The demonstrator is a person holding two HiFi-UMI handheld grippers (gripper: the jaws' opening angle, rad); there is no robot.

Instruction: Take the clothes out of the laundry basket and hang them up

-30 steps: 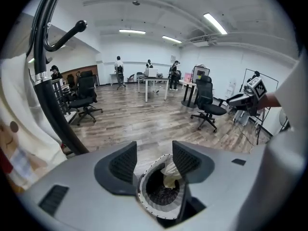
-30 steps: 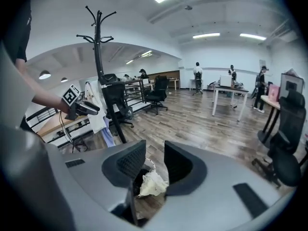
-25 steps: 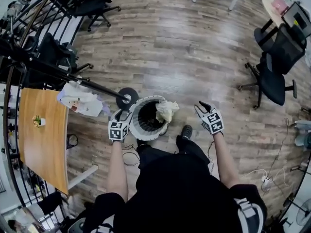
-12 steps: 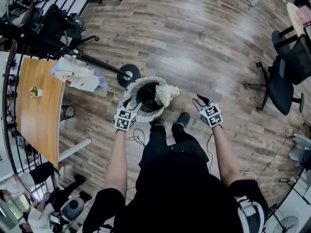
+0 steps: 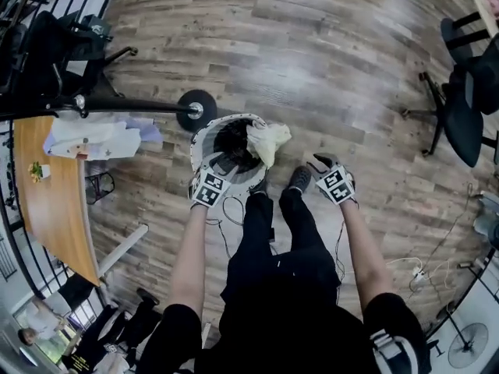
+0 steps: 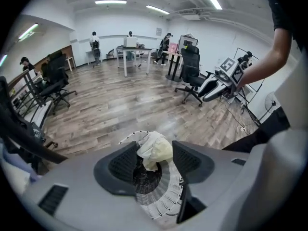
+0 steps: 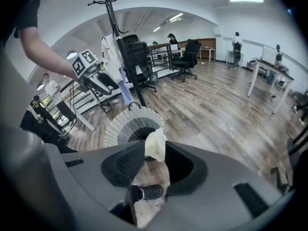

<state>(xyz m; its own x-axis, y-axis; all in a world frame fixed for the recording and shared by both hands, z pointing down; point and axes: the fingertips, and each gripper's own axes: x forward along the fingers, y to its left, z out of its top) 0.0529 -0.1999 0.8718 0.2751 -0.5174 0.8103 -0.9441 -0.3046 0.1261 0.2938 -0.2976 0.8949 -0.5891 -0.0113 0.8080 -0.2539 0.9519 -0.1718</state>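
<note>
Right now a white perforated round laundry basket (image 5: pixel 201 135) is standing on the wood-plank floor (image 5: pixel 327 61) at the person's feet. A crumpled pale-yellow cloth (image 5: pixel 270 140) is hanging over its rim at about three o'clock in the head view, part inside and part spilling outward. The basket's inside is reading as dark, so I cannot tell whether anything else is lying in it.

The left gripper (image 5: pixel 221 164) is hovering over the rim at about seven o'clock. Its jaws are standing wide apart and grasping nothing; the cloth is showing beyond the gap, untouched. The right gripper (image 5: pixel 321 164) is hanging off the basket at about four o'clock, above a black shoe (image 5: pixel 299 179). Its jaws have just been opening a little and are also released, with nothing between the pads.

The cloth is looking light, limp and thin, so it will probably fold and slide rather than resist. The bunched hump on the rim seems the best place to pinch it, deep enough to catch several layers. A grip on one loose edge is likely to slip or drag the light basket over.
</note>
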